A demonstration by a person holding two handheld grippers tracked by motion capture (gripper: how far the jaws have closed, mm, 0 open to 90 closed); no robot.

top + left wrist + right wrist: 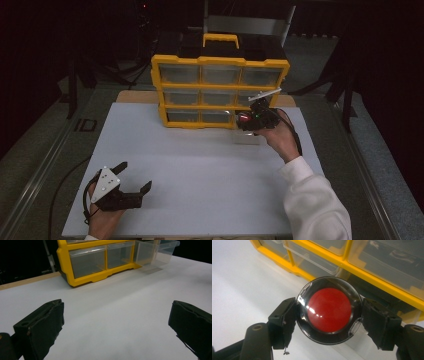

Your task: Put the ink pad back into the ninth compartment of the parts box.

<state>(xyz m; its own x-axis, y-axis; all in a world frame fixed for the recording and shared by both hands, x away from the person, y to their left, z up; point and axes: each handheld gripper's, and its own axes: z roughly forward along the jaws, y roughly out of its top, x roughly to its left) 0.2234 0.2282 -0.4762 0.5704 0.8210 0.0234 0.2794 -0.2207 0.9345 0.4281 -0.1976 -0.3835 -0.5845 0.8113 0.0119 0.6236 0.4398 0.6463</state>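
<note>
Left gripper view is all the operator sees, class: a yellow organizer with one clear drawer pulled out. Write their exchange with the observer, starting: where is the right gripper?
Observer: The right gripper is at the organizer's lower right corner, by the pulled-out drawer.
Operator: Is it carrying anything?
Observer: Yes, it is shut on a round black case with a red centre and a clear lid.
Operator: Anything on top of the organizer?
Observer: A yellow carry handle.
</note>
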